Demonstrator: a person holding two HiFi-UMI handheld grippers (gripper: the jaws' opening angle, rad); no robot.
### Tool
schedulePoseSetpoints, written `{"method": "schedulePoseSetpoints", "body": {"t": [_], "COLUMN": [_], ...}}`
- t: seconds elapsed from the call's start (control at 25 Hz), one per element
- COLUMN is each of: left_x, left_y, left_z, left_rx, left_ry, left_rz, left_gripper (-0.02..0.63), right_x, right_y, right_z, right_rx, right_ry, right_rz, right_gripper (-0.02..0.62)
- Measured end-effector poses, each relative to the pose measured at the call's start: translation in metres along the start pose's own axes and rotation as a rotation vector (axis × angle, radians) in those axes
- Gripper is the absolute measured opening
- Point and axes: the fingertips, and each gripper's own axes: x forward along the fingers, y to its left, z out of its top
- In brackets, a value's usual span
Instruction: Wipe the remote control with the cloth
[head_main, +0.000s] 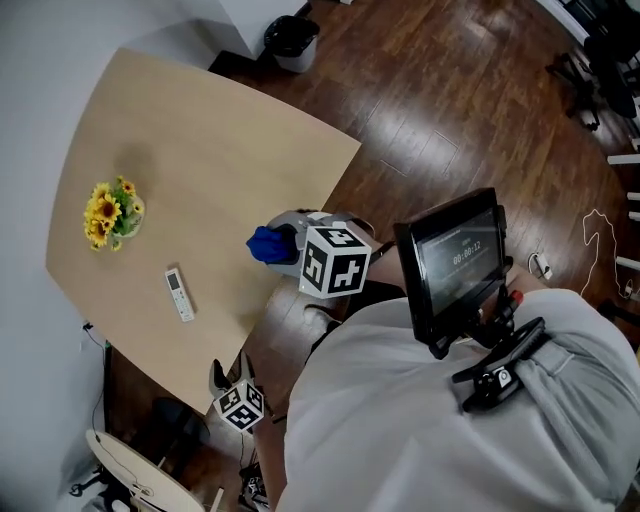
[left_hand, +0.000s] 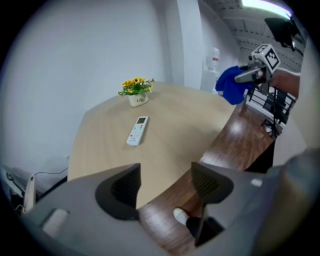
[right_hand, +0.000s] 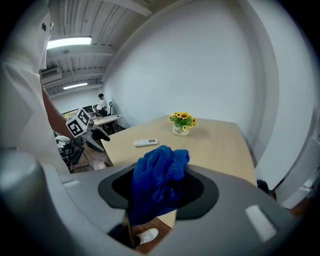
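A white remote control lies flat on the light wood table, near its front-left part. My right gripper hovers at the table's right edge, shut on a bunched blue cloth. In the right gripper view the cloth fills the gap between the jaws, and the remote lies beyond it. My left gripper hangs off the table's near edge, below the remote. Its jaws stand wide open with nothing between them, and the remote lies ahead on the tabletop, apart from the left gripper.
A small pot of yellow flowers stands near the table's left edge, behind the remote. A black bin sits on the dark wood floor beyond the table. A screen is mounted at the person's chest. A white chair is at bottom left.
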Motion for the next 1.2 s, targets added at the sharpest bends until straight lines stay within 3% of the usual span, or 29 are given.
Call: {"method": "schedulePoseSetpoints", "body": {"t": [0.2,0.36,0.56,0.8,1.04,1.2], "left_x": [-0.022,-0.05,-0.125,-0.189,-0.221,-0.24], "left_y": [-0.017,-0.023,-0.023,-0.051,-0.067,-0.109], "left_z": [-0.019,-0.037,-0.066,-0.09,-0.09,-0.082], "left_rx": [0.027,0.032,0.059,0.092,0.058,0.047], "left_ry": [-0.067,-0.196,-0.397,-0.487,-0.574,-0.601], "left_rz": [-0.057,-0.108,-0.24,-0.358,-0.386,-0.384], "left_gripper": [0.336,0.336,0.336,0.334,0.333,0.333], "right_x": [-0.011,-0.026,-0.026,-0.067,-0.107,-0.144], "right_y": [0.039,0.086,0.194,0.289,0.31,0.312], "right_z": [0.001,-0.004,-0.004,-0.007,-0.018,-0.022], "right_rx": [-0.036,-0.077,-0.033,0.003,-0.031,-0.053], "right_ry": [0.002,0.022,0.015,0.019,0.03,0.007], "right_rz": [-0.025,-0.078,-0.14,-0.169,-0.199,-0.193], "right_gripper": [0.196,0.196,0.196,0.196,0.196,0.196]}}
